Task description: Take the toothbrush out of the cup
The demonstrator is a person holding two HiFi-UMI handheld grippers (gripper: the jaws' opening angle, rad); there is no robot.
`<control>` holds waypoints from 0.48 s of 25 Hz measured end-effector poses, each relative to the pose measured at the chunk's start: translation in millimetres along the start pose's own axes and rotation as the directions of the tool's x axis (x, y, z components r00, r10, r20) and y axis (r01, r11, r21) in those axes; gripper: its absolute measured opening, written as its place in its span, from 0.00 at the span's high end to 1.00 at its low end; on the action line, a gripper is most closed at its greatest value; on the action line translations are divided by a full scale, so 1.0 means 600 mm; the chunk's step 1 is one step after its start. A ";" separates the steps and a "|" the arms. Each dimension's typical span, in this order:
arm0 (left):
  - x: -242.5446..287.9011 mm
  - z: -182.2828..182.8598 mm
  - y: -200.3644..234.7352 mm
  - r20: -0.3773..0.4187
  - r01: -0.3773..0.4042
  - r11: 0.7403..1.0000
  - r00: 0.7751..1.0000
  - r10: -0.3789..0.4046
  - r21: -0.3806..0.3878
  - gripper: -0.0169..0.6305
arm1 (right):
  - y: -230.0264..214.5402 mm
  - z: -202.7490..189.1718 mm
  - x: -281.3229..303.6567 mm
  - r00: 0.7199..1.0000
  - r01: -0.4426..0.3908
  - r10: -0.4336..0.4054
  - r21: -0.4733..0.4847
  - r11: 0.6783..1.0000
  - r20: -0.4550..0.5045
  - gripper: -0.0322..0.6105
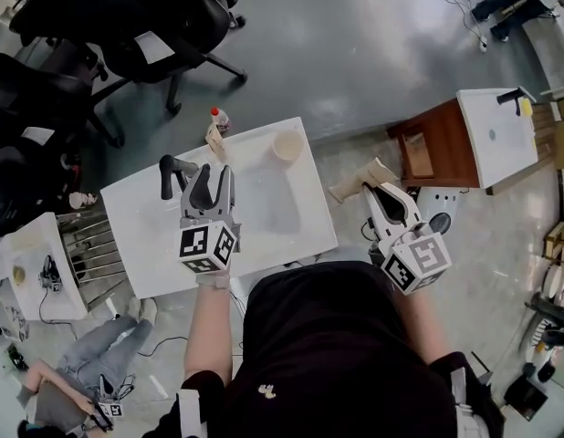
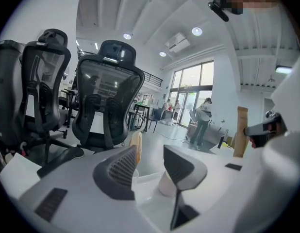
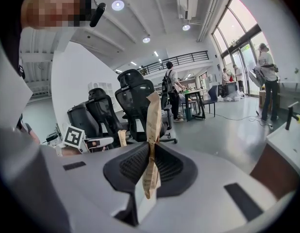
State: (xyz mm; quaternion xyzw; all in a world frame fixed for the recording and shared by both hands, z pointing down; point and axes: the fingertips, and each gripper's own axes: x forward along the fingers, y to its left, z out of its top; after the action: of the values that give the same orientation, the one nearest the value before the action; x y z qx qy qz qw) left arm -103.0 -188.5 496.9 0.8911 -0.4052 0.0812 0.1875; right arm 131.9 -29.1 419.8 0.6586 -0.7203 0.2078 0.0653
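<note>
A pale paper cup (image 1: 287,144) stands near the far edge of the white table (image 1: 291,231); nothing shows sticking out of it. My left gripper (image 1: 212,172) hovers over the table's left half, its jaws open and empty. In the left gripper view the cup (image 2: 165,186) sits just beyond the left gripper (image 2: 150,155). My right gripper (image 1: 375,192) is off the table's right side, shut on a long tan paper-wrapped toothbrush (image 1: 358,181). In the right gripper view the wrapped toothbrush (image 3: 152,125) stands upright, pinched between the pads of the right gripper (image 3: 151,154).
A small tan packet (image 1: 214,141) and a red-capped bottle (image 1: 219,117) stand at the table's far edge. A dark grey object (image 1: 171,173) lies left of my left gripper. Black office chairs (image 1: 136,26) are beyond the table, a wood-and-white cabinet (image 1: 474,140) at right.
</note>
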 end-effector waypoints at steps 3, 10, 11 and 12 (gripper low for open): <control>0.022 -0.006 0.017 -0.012 -0.015 1.000 1.000 0.015 0.012 0.70 | -0.007 -0.008 -0.001 1.000 0.026 -0.026 0.010 1.000 -0.009 0.87; 0.062 -0.014 0.048 -0.051 -0.034 0.999 0.998 0.035 0.021 0.69 | -0.017 -0.019 -0.006 0.996 0.085 -0.084 0.026 0.996 -0.032 0.87; 0.068 -0.015 0.050 -0.055 -0.032 0.999 0.998 0.034 0.024 0.69 | -0.018 -0.021 -0.006 0.995 0.090 -0.089 0.030 0.995 -0.033 0.87; 0.073 -0.016 0.052 -0.058 -0.031 0.999 0.998 0.033 0.026 0.69 | -0.020 -0.023 -0.006 0.995 0.096 -0.095 0.032 0.995 -0.035 0.87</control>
State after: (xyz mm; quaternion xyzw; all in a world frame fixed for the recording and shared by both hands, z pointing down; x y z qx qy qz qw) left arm -97.6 -233.9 527.0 0.8841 -0.4127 0.1152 0.1866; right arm 141.5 -20.8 433.2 0.6898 -0.6831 0.2275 0.0761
